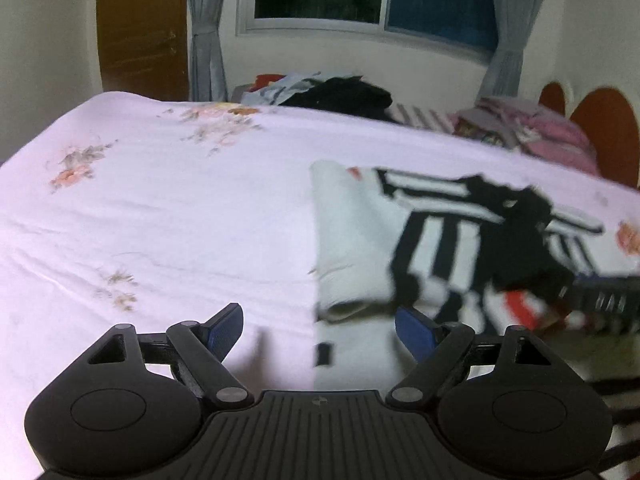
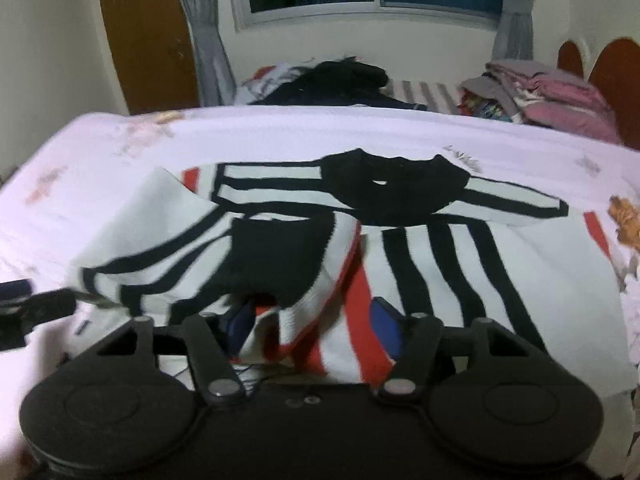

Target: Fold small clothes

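Note:
A white sweater (image 2: 460, 264) with black and red stripes and a black collar lies spread on the pink floral bedsheet (image 1: 160, 208). Its left sleeve (image 2: 224, 256) is folded over the body. In the left wrist view the sweater (image 1: 440, 240) lies to the right. My left gripper (image 1: 319, 328) is open and empty, low over the sweater's left edge. My right gripper (image 2: 314, 326) is open over the lower hem, with the folded sleeve's end lying between its blue pads (image 2: 384, 328). The right gripper also shows in the left wrist view (image 1: 600, 300), and the left gripper in the right wrist view (image 2: 24, 304).
A heap of dark and light clothes (image 2: 332, 80) lies at the far side of the bed. A stack of folded pink and grey clothes (image 2: 540, 96) sits at the far right by the red headboard (image 2: 616, 76). A window, curtains and a wooden door are behind.

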A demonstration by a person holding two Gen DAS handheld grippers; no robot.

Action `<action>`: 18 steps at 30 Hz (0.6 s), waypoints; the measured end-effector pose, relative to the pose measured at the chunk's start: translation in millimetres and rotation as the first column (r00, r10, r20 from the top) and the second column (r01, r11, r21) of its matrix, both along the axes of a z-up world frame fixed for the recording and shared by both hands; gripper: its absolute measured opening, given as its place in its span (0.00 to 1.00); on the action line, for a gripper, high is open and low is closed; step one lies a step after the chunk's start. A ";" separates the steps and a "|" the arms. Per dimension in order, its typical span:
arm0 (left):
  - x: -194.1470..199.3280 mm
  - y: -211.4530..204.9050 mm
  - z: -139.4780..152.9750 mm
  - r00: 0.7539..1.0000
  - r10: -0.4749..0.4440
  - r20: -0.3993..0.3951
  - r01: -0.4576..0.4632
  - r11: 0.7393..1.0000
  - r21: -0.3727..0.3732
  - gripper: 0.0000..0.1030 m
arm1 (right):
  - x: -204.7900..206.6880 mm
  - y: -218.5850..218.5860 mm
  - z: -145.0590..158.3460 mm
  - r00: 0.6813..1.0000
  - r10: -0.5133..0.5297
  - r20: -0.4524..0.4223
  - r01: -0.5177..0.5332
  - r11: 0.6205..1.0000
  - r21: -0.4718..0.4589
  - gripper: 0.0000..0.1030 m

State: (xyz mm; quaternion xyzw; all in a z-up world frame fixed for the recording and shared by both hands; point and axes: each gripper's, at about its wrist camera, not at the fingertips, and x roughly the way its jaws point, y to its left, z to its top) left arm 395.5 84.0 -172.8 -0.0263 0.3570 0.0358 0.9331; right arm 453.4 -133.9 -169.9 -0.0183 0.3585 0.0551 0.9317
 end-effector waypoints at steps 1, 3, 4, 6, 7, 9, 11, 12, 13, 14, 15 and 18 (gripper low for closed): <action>2.5 -1.5 -5.2 1.000 -0.006 -0.003 0.006 1.000 0.019 0.81 | 2.7 -0.2 -1.2 1.000 -0.007 -0.007 0.007 1.000 0.008 0.42; 8.2 -3.8 -10.7 1.000 -0.012 0.001 0.012 0.999 0.035 0.80 | 5.8 -3.8 -0.2 1.000 -0.020 -0.011 0.020 0.999 0.043 0.27; 12.9 -5.6 -13.5 1.000 -0.014 0.005 0.014 0.999 0.040 0.70 | 5.8 -7.0 1.4 0.999 -0.032 -0.004 0.032 0.998 0.060 0.20; 25.5 -9.2 -19.1 1.000 -0.024 -0.005 0.024 0.999 0.038 0.55 | 4.1 -18.5 8.6 0.998 -0.064 0.010 0.062 0.991 0.121 0.12; 30.4 -9.9 -20.9 1.000 -0.020 -0.007 0.020 0.999 0.034 0.46 | 2.1 -26.4 13.2 0.996 -0.082 0.020 0.078 0.985 0.154 0.09; 37.1 -12.2 -22.3 1.000 -0.013 0.007 0.012 0.999 0.030 0.42 | -3.5 -41.5 23.2 0.991 -0.124 0.052 0.113 0.976 0.188 0.08; 40.4 -13.2 -22.9 1.000 -0.014 0.020 0.014 1.000 0.028 0.42 | -9.0 -58.6 31.8 0.982 -0.168 0.083 0.149 0.968 0.201 0.07; 41.4 -14.9 -22.2 0.999 -0.021 0.024 0.021 1.000 0.022 0.42 | -11.6 -68.2 33.8 0.978 -0.190 0.086 0.168 0.963 0.209 0.07; 41.5 -17.5 -22.1 0.999 -0.028 0.030 0.027 0.999 0.032 0.42 | -13.3 -76.2 33.5 0.976 -0.203 0.082 0.182 0.960 0.212 0.07; 41.5 -20.4 -22.7 0.999 -0.037 0.033 0.035 0.998 0.049 0.37 | -14.5 -83.4 30.7 0.974 -0.214 0.068 0.196 0.958 0.211 0.07; 42.5 -23.1 -24.2 0.999 -0.046 0.026 0.044 0.997 0.056 0.34 | -14.7 -90.1 24.8 0.972 -0.229 0.047 0.215 0.954 0.209 0.07; 43.6 -23.1 -29.7 0.999 -0.043 -0.010 0.043 0.999 0.030 0.31 | -16.0 -109.3 3.9 0.963 -0.266 -0.048 0.269 0.929 0.253 0.07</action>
